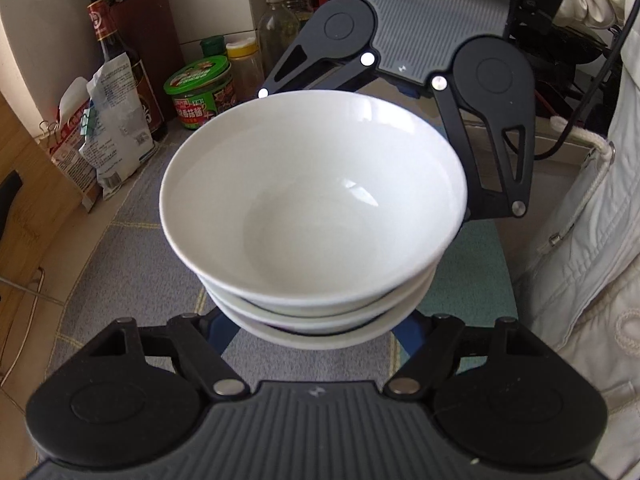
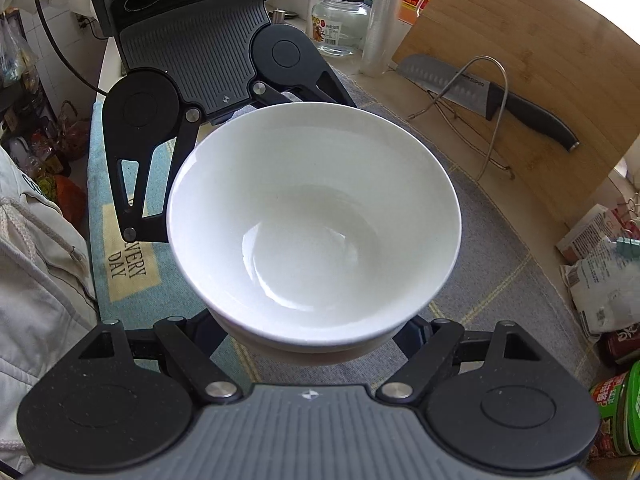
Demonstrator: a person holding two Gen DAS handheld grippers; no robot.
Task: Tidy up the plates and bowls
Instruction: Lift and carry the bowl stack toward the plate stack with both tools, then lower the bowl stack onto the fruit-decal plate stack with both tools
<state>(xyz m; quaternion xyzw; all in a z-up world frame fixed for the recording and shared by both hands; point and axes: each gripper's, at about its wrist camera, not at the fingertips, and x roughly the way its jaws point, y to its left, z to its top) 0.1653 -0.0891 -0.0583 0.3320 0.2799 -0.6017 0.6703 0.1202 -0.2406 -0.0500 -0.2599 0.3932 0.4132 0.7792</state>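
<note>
A stack of three white bowls (image 1: 312, 200) fills the middle of both wrist views; the top bowl (image 2: 316, 216) is empty. My left gripper (image 1: 316, 336) reaches under the near side of the stack, its blue fingers (image 1: 218, 330) spread wide either side of the bottom bowl, and the fingertips are hidden under the stack. My right gripper (image 2: 312, 344) does the same from the opposite side, its fingers (image 2: 408, 334) spread wide. Each gripper shows across the stack in the other's view: the right gripper (image 1: 400, 80), the left gripper (image 2: 208, 92). The stack sits over a grey and green mat (image 1: 120, 264).
Sauce bottles, a green-lidded jar (image 1: 200, 92) and bags (image 1: 108, 136) stand at the left of the left wrist view. A bamboo cutting board (image 2: 520, 60), a knife (image 2: 480, 92) and a wire rack (image 2: 472, 120) stand beyond the mat. A person's white jacket (image 1: 580, 240) is close by.
</note>
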